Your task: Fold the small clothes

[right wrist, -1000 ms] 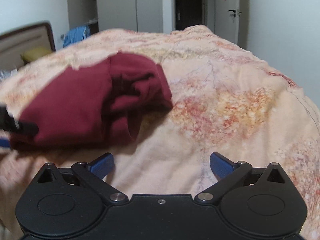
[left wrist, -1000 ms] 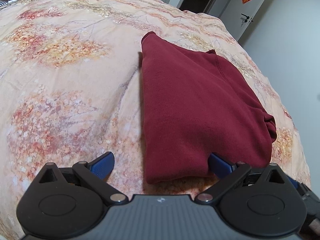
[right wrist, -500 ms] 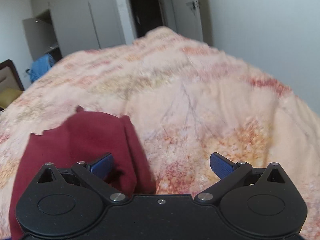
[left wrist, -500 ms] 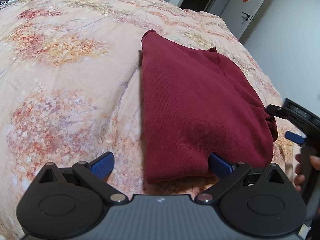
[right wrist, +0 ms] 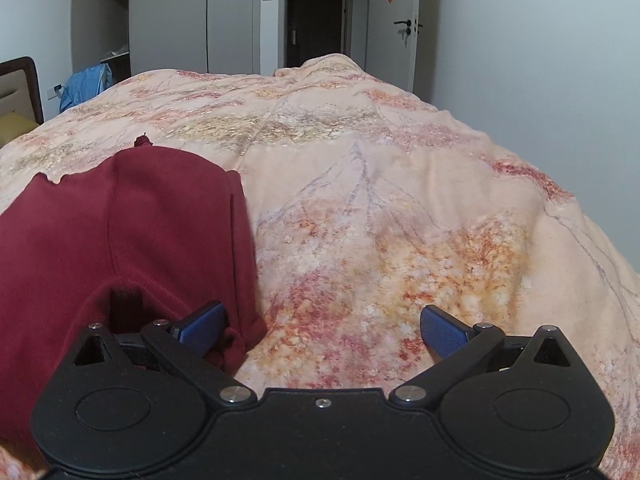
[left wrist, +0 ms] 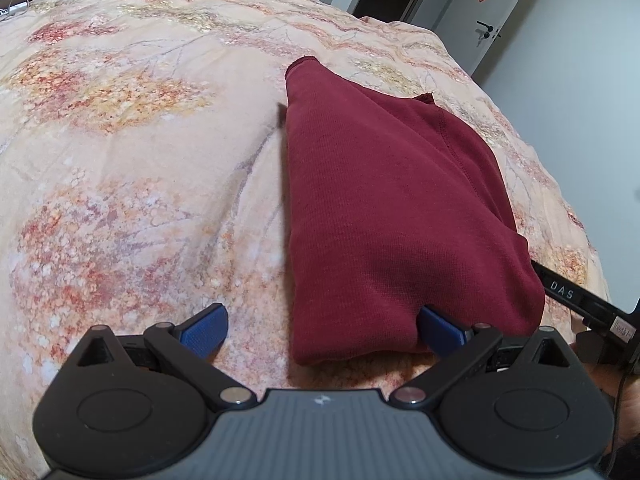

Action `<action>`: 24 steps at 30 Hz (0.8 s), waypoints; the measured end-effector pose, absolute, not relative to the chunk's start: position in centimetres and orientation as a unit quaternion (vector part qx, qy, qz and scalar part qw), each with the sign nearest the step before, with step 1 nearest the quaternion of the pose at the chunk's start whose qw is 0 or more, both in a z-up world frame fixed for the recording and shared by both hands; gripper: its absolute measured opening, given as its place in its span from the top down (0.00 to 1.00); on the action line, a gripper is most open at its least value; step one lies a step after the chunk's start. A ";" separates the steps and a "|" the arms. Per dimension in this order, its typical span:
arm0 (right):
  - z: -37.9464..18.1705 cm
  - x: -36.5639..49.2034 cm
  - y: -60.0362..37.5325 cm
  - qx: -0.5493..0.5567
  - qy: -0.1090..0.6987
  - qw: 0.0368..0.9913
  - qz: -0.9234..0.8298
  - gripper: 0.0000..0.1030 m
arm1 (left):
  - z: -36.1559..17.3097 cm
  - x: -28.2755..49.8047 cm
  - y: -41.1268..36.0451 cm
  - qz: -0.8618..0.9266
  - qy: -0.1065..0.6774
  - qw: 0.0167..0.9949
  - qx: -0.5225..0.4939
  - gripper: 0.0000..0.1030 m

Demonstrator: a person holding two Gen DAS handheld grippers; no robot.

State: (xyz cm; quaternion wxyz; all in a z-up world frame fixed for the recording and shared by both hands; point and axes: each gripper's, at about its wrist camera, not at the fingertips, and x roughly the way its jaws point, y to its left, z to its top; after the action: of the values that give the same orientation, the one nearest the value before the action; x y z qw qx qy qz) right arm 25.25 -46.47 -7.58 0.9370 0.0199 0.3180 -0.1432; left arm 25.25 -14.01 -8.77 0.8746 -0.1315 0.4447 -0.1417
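Since a moment ago the right gripper (right wrist: 322, 330) has come down beside the red garment (left wrist: 396, 216), jaws spread around its near right corner. Left gripper (left wrist: 322, 330), also spread, straddles the near edge. Next fold seems ready on the bed (left wrist: 120, 140).

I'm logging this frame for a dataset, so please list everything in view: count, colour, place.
garment: one, dark red, folded on the bed, near edge at both grippers
bedspread: one, peach with floral print, covering the bed
door: one, white, far right, red decoration above
wardrobe: one, white, far left wall
blue cloth: one, beyond the bed, left
left gripper: one, black with blue pads, open at garment's near-left corner
right gripper: one, black with blue pads, open at garment's right corner
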 end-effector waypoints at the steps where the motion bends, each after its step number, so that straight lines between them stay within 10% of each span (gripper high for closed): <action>1: -7.6 25.1 -46.4 0.019 0.316 0.938 -0.144 0.01 | -8.8 25.3 -14.0 -0.142 0.445 0.875 -0.131 0.00; 24: -9.3 23.2 -47.6 0.104 0.259 0.950 -0.142 0.00 | -8.8 24.6 -14.3 -0.145 0.435 0.881 -0.119 0.00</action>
State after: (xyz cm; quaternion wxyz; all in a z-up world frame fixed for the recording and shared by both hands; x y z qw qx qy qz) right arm 23.16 -47.61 -9.27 0.9497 0.1037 0.2590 -0.1419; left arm 24.64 -14.28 -8.80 0.8805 -0.1191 0.4353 -0.1448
